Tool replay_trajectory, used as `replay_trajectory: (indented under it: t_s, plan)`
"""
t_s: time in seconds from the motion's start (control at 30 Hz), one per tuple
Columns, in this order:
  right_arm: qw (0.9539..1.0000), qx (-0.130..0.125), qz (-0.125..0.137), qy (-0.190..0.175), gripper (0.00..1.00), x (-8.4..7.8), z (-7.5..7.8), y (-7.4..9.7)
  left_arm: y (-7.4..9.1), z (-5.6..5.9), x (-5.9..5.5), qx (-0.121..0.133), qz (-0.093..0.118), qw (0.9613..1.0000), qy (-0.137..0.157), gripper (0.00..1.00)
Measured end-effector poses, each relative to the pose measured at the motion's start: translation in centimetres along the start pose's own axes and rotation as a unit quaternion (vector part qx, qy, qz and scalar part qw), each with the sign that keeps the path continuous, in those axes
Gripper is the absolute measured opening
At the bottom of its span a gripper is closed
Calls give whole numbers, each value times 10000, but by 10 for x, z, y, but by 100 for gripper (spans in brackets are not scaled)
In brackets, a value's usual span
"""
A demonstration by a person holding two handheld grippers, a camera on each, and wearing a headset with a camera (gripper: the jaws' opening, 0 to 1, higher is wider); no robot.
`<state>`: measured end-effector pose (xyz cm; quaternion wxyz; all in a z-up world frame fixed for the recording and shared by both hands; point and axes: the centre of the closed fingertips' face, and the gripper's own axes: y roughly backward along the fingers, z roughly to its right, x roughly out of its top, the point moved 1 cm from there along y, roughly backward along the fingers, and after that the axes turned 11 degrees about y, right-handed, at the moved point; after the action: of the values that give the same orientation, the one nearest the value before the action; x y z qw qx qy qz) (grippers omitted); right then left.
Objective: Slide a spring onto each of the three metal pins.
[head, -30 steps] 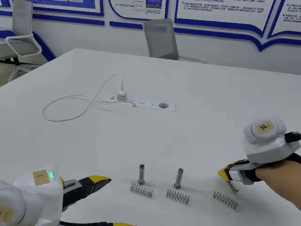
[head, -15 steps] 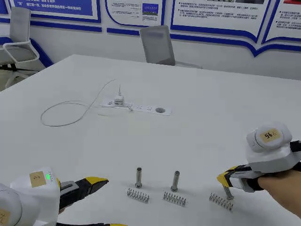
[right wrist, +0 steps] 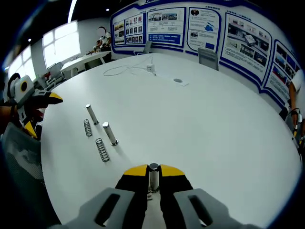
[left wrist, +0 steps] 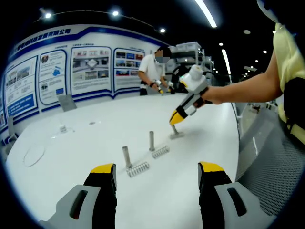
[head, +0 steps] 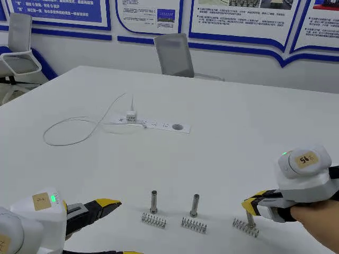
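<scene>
Right pin (head: 250, 217) stands on the bench (head: 238, 137), clamped in the right hand-held gripper (right wrist: 153, 171), probably to steady it. Its spring (head: 245, 227) lies at the base, not yet on. Left hand-held gripper (left wrist: 157, 168) open, hovering near, free to feed the spring.

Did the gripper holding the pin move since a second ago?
Yes. The right gripper has come down and a little left, toward the rightmost spring. Its pin now overlaps that spring's right end in the head view.
</scene>
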<state>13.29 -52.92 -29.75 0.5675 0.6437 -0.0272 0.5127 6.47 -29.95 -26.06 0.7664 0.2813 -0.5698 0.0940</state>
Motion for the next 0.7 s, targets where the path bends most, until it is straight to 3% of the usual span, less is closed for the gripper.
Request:
replay_trajectory:
  t_s: [0.7]
  plan:
    - [9995,-14,254,-162,9,-5,-8,10,-2,4,2,-69,-29,9999,-77,71]
